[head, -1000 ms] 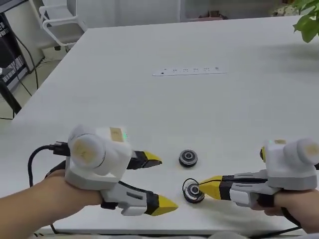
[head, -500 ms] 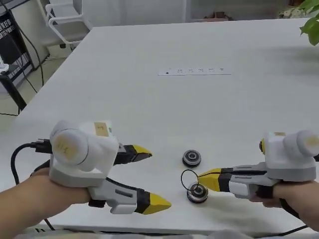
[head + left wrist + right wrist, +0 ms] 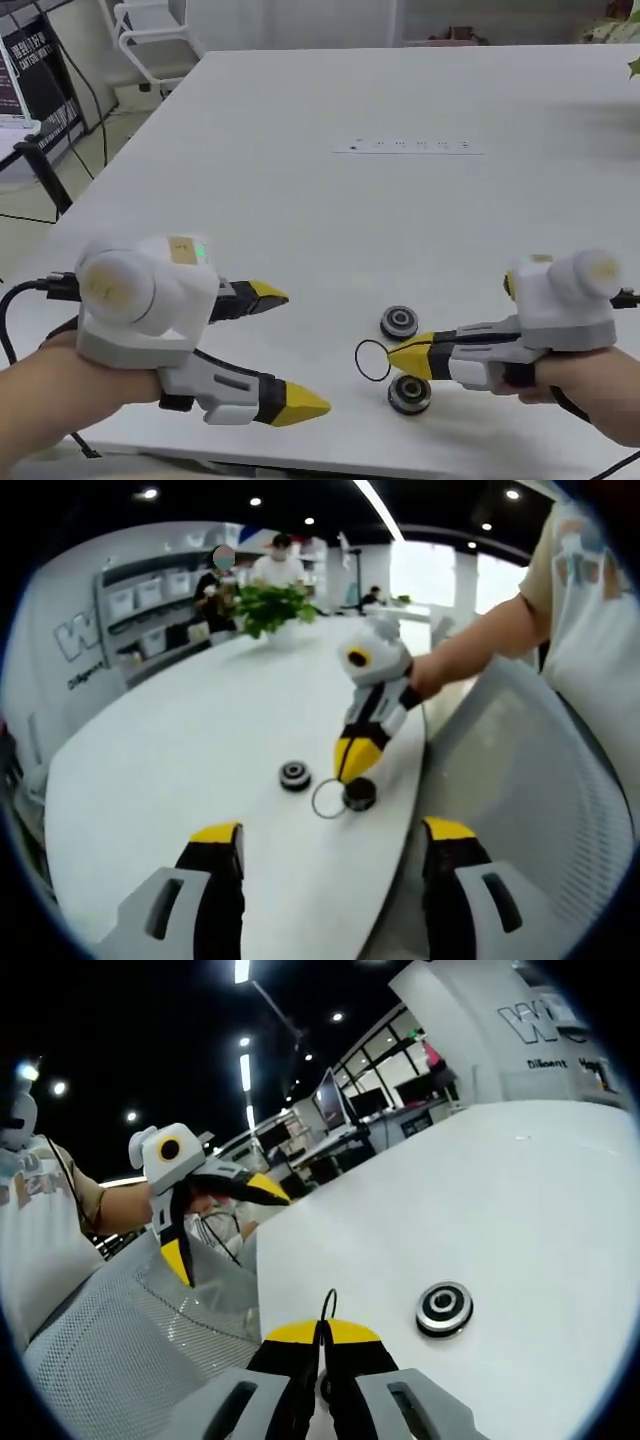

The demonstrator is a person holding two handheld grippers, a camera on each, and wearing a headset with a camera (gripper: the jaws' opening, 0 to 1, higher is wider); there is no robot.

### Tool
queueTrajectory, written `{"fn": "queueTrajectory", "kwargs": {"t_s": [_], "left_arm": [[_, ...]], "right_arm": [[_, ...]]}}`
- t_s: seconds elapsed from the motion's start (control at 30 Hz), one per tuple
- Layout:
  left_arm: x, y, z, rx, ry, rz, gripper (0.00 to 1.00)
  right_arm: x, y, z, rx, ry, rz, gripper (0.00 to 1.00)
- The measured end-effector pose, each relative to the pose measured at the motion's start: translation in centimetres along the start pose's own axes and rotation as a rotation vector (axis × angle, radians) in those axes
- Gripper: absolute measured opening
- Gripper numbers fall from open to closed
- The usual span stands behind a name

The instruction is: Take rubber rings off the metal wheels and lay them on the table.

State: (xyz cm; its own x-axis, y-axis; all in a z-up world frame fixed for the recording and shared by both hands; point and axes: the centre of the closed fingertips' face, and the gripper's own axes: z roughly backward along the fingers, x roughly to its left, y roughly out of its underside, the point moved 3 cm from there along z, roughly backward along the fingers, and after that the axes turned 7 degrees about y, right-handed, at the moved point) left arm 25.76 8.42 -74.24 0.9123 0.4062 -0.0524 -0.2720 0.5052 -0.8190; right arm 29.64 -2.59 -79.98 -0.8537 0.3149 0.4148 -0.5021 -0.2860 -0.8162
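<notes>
Your right gripper [image 3: 395,358] has a rubber ring [image 3: 371,360] pinched clear of its wheel.
The jaws are clamped tight on the ring's edge. The thin black loop sticks out past the yellow tips, just beside the nearer metal wheel [image 3: 410,393] at the front edge of the worktop [image 3: 300,200]. You can't tell whether the loop touches the worktop. The second wheel [image 3: 399,322] sits just behind, apart from both. Your left gripper [image 3: 290,350] hovers off to the left with its jaws spread wide, holding nothing.
</notes>
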Motion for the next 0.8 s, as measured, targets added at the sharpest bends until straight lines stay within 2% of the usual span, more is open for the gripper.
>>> {"fn": "queueTrajectory", "kwargs": {"t_s": [0.47, 0.63, 0.8], "left_arm": [[0.3, 0.5, 0.6, 0.001, -0.025, 0.019, 0.76], [0.3, 0.5, 0.6, 0.0, -0.028, 0.025, 0.77], [0.3, 0.6, 0.6, 0.002, -0.03, 0.026, 0.77]], "right_arm": [[0.6, 0.0, -2.7, 0.059, -0.057, 0.028, 0.0], [0.6, 0.4, -3.3, 0.082, -0.06, 0.035, 0.0], [-0.1, 1.0, -3.6, 0.099, -0.046, 0.027, 0.0]]}}
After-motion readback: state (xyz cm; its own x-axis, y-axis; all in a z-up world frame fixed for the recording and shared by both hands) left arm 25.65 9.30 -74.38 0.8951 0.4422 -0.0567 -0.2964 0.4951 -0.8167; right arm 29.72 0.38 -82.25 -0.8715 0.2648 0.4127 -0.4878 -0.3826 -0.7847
